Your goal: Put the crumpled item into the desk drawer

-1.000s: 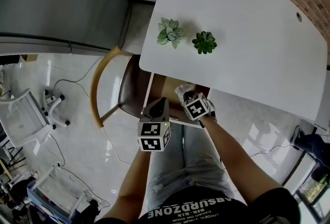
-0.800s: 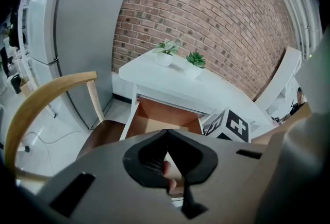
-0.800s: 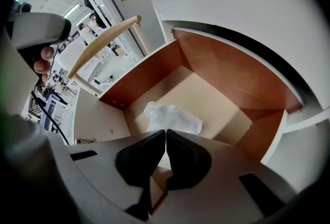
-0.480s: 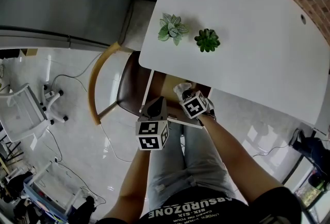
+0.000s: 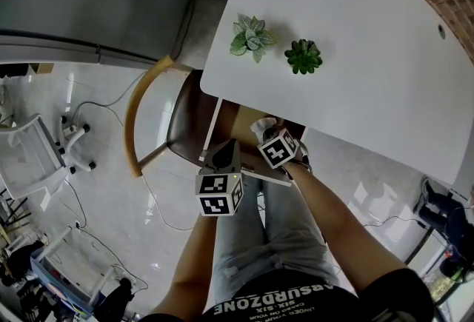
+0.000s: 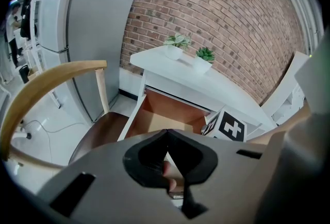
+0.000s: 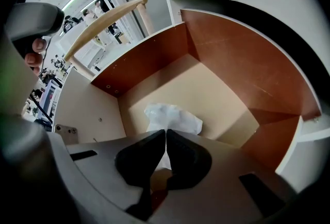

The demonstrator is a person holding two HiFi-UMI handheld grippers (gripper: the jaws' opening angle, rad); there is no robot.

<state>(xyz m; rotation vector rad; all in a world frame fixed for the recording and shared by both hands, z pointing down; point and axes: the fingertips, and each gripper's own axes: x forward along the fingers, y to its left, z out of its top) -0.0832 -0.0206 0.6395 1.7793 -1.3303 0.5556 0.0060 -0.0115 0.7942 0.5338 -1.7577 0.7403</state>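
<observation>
Tissue: one crumpled tissue (image 7: 172, 119), long axis in line with the fingers, free end toward drawer floor.
Drawer: one drawer (image 7: 216, 89), open, under tissue.
Right gripper (image 7: 165, 138): fingers clenched on tissue.
Left gripper (image 6: 166, 138): fingers clenched, empty.
Plants: two plants (image 5: 252, 35) on surface (image 5: 370, 54).

I see the crumpled item (image 5: 263, 124) at the fingertips of my right gripper (image 5: 271, 137), over the open drawer (image 5: 231, 123); the left gripper (image 5: 225, 146) is alongside.

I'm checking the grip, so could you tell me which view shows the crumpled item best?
The right gripper view: the crumpled item sits pinched in the shut right gripper, over the open drawer. The head view shows only a small white scrap of it; the left gripper view does not show it.
</observation>
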